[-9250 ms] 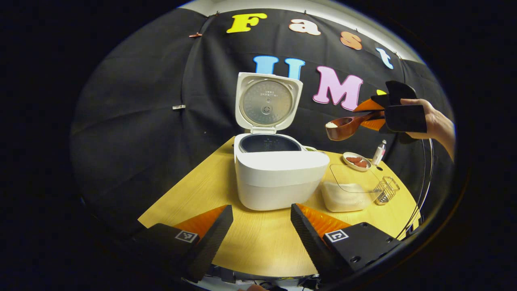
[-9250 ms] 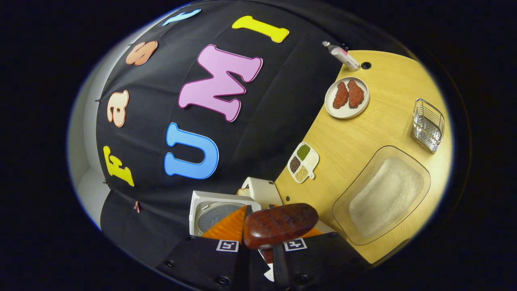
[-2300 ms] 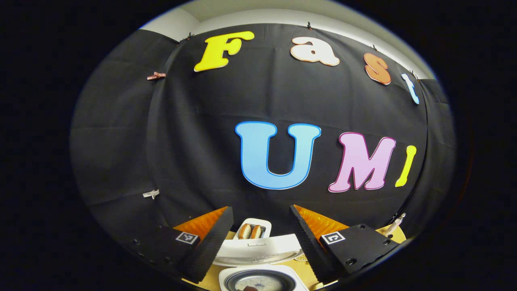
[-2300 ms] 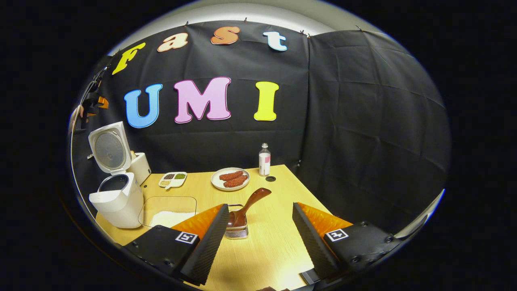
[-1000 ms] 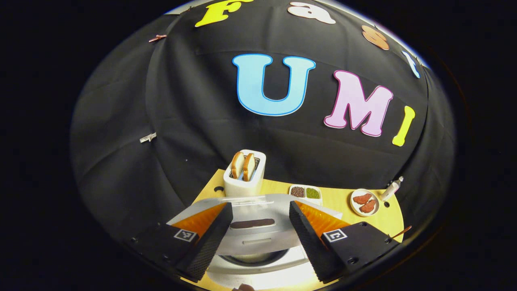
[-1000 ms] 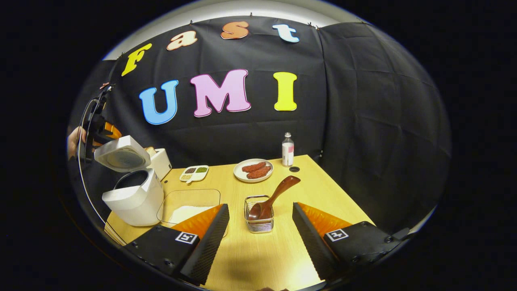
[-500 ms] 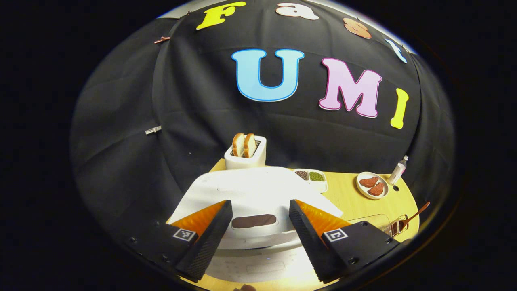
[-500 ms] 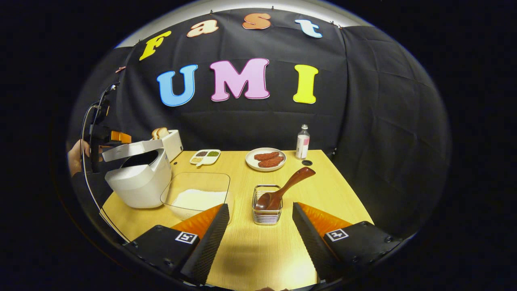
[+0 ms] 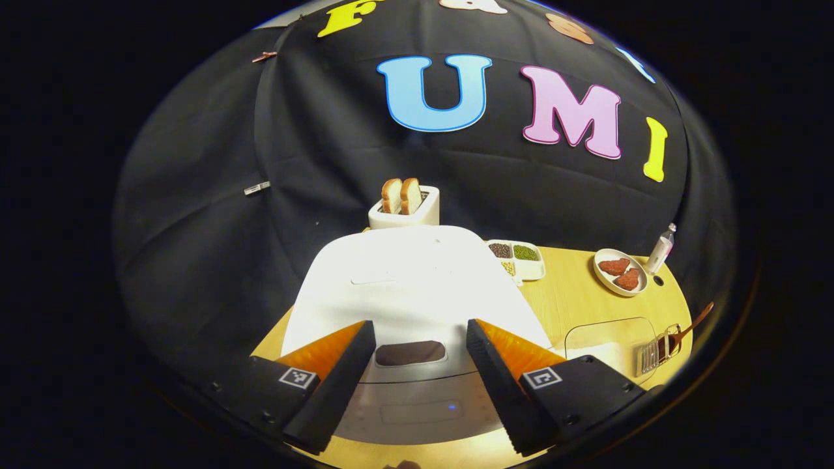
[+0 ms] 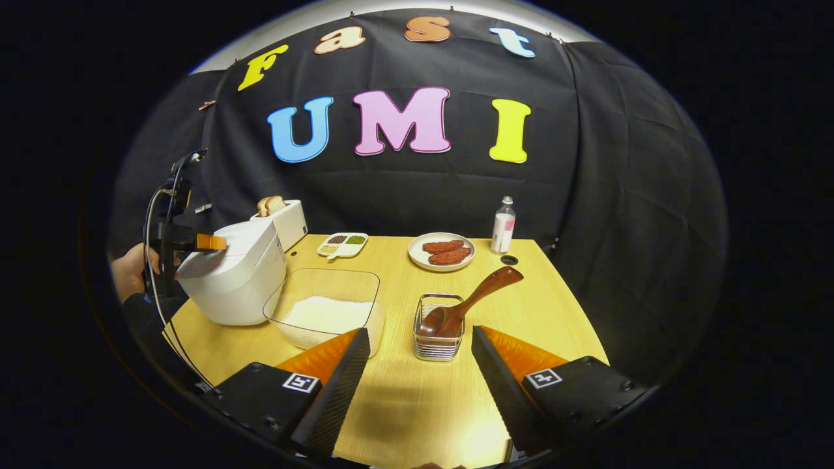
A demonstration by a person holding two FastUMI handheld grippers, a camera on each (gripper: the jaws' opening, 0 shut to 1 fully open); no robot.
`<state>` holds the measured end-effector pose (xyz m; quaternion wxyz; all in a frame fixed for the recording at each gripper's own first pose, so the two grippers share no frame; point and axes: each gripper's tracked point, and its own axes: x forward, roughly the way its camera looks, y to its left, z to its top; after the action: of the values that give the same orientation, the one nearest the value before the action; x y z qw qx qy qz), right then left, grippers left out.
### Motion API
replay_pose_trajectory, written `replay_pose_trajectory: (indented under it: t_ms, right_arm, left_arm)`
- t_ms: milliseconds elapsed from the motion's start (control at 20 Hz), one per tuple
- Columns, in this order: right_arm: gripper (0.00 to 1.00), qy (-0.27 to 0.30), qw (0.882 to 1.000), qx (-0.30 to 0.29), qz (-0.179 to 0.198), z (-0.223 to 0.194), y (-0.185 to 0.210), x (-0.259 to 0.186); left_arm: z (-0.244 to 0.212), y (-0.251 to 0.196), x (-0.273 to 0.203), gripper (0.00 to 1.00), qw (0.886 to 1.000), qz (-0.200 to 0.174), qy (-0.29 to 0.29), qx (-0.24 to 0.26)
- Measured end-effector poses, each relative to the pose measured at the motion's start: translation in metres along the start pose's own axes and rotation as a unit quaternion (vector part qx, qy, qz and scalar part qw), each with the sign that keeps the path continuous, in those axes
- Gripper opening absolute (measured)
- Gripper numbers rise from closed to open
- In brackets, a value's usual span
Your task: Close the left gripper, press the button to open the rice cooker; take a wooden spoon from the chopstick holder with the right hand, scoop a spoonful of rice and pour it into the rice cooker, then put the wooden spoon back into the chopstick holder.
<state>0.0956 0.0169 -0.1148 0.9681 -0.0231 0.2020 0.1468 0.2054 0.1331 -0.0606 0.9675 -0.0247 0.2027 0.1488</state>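
The white rice cooker (image 9: 410,280) (image 10: 238,273) stands with its lid down. My left gripper (image 9: 417,339) is open right over the front of the lid, its fingers on either side of the dark lid button (image 9: 410,352). In the right gripper view the left gripper (image 10: 195,242), held by a hand, sits at the lid's front edge. The wooden spoon (image 10: 470,301) (image 9: 687,327) rests bowl-down in the wire chopstick holder (image 10: 438,335) (image 9: 658,347). My right gripper (image 10: 420,345) is open and empty, just short of the holder. The clear rice container (image 10: 326,314) (image 9: 603,339) lies between cooker and holder.
A toaster (image 9: 404,207) with bread stands behind the cooker. A divided dish of grains (image 10: 343,244), a plate with meat pieces (image 10: 442,251) and a small bottle (image 10: 503,225) line the back of the wooden table (image 10: 404,397). Black cloth walls close in behind and to the right.
The rice cooker's lid has swung down from half-raised to shut under my left gripper. My right gripper has drawn back slightly from the holder, where the spoon stays put.
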Motion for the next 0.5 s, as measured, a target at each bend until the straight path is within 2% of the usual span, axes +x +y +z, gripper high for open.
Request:
replay_pose_trajectory:
  t_ms: [300, 350, 500]
  right_arm:
    - [0.99, -0.006, 1.0, 0.005, 0.006, 0.007, 0.009, 0.01]
    - [0.99, -0.009, 1.0, 0.008, 0.008, 0.012, 0.014, 0.011]
    - [0.99, -0.038, 0.999, 0.01, 0.007, 0.037, 0.021, 0.013]
  left_arm:
    - [0.001, -0.003, -0.002, 1.0, 0.999, -0.02, 0.011, 0.024]
    - [0.007, -0.001, -0.009, 1.0, 0.999, -0.016, 0.002, 0.028]
    - [0.053, -0.007, -0.052, 0.96, 0.995, -0.012, -0.086, 0.053]
